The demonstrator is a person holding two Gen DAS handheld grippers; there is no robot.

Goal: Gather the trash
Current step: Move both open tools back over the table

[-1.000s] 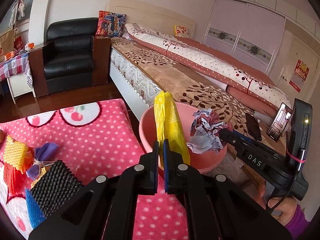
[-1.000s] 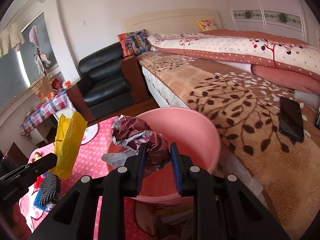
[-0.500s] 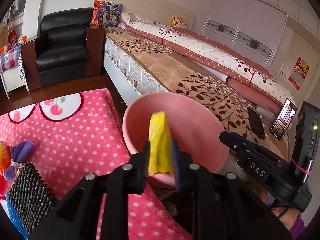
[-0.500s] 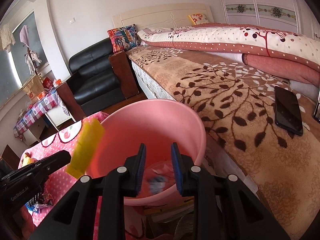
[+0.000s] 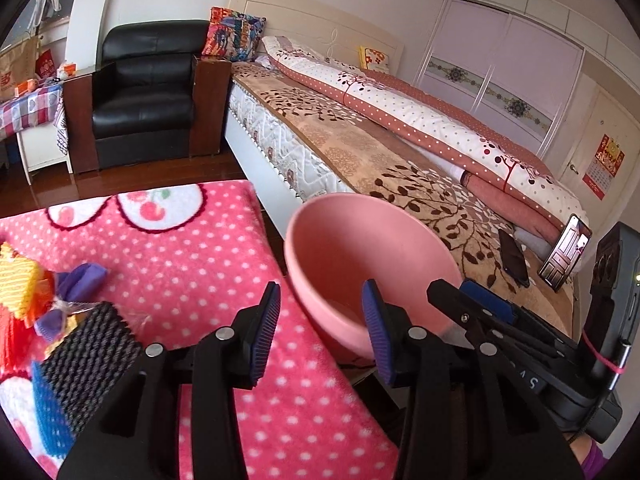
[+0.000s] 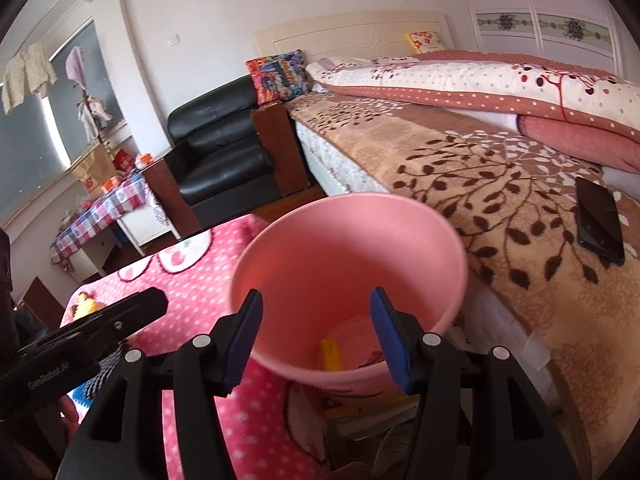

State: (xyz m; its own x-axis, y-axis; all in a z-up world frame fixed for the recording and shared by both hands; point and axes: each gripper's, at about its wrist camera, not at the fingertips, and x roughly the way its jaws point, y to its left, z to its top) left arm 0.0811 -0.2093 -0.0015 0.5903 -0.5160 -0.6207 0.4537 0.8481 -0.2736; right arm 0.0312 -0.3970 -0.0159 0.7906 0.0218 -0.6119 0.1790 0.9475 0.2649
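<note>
I see my left gripper (image 5: 322, 322) with its jaws spread wide and nothing between them; it hangs over the near left rim of the pink bucket (image 5: 340, 248). My right gripper (image 6: 316, 340) has its jaws wide apart too, also with nothing held, just above the near rim of the same bucket (image 6: 320, 264).

Inside the bucket, at the bottom, lies a yellow piece of trash (image 6: 332, 354), and beside it on the right something reddish that I cannot identify (it is half hidden by the right jaw).

The bucket stands between the pink dotted blanket (image 5: 192, 264) on the left and the bed (image 5: 360, 148) on the right. On the blanket, at the near left, some things lie together: a black knitted piece (image 5: 86, 360), a yellow knitted piece (image 5: 18, 278) and a small purple scrap (image 5: 82, 278).

On the bed, to the right, a dark phone (image 6: 600, 220) lies flat, and a second phone (image 5: 564, 252) stands tilted just beside it. Far behind the blanket stands a black armchair (image 5: 148, 92), and further left a small counter with a checked cloth (image 6: 100, 210).
</note>
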